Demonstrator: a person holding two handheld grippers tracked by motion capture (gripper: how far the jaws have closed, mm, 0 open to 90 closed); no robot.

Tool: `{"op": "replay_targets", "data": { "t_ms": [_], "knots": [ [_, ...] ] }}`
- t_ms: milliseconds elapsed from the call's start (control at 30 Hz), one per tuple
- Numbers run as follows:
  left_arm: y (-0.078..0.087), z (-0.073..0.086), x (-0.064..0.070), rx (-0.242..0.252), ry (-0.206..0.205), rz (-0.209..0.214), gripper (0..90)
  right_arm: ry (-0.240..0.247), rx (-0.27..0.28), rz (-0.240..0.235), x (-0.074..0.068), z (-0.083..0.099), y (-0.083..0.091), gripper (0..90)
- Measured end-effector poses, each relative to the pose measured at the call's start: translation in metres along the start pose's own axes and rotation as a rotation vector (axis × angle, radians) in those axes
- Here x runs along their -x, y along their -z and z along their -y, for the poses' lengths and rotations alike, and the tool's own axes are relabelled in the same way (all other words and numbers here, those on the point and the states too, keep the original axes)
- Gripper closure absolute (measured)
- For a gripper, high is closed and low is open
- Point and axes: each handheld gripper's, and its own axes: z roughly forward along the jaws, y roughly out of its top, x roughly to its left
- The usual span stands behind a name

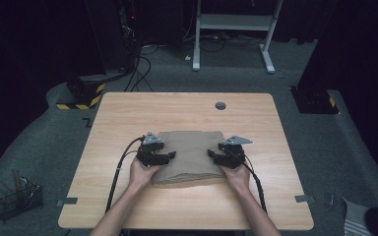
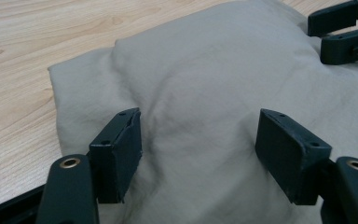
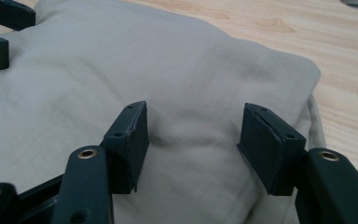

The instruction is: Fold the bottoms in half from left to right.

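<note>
Beige folded cloth point(image 1: 191, 156) mid-table | left claw point(image 2: 198, 156), right claw point(image 3: 193, 149) agape, empty, at side edges

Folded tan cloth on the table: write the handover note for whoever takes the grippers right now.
Left gripper: open, fingers spread over the left part of the folded tan cloth, pressing on or just above it; no fabric pinched.
Right gripper: open likewise over the right part, fingers apart, nothing clamped.
Cloth: a thick folded bundle near the middle of the wooden table, closer to the person's edge.
Done: the cloth lies folded into a compact rectangle.
Left: probably a last fold or smoothing; I cannot tell which. Layers at the right edge look slightly loose.
</note>
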Motion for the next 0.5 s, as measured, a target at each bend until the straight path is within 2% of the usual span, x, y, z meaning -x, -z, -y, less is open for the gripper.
{"op": "replay_targets", "data": {
  "t_ms": [67, 167, 267, 367, 467, 500],
  "knots": [
    [0.007, 0.000, 0.003, 0.014, -0.015, -0.019, 31.1, 0.003, -0.001, 0.013, 0.000, 0.001, 0.005, 42.2],
    [0.019, 0.004, 0.010, 0.038, -0.020, -0.019, 31.4, 0.016, 0.029, 0.010, -0.004, 0.002, 0.019, 41.7],
    [0.028, 0.014, 0.018, 0.043, -0.012, 0.006, 30.8, 0.039, 0.026, 0.009, -0.009, 0.005, 0.028, 39.9],
    [0.027, 0.024, 0.024, 0.012, -0.017, 0.006, 29.9, 0.041, 0.004, -0.003, -0.011, 0.011, 0.031, 38.8],
    [0.021, 0.029, 0.022, 0.000, 0.002, 0.010, 29.7, 0.052, -0.008, 0.002, -0.013, 0.020, 0.030, 38.6],
    [0.019, 0.028, 0.020, 0.000, 0.008, 0.011, 29.6, 0.041, -0.013, -0.001, -0.013, 0.022, 0.028, 38.6]
  ]
}}
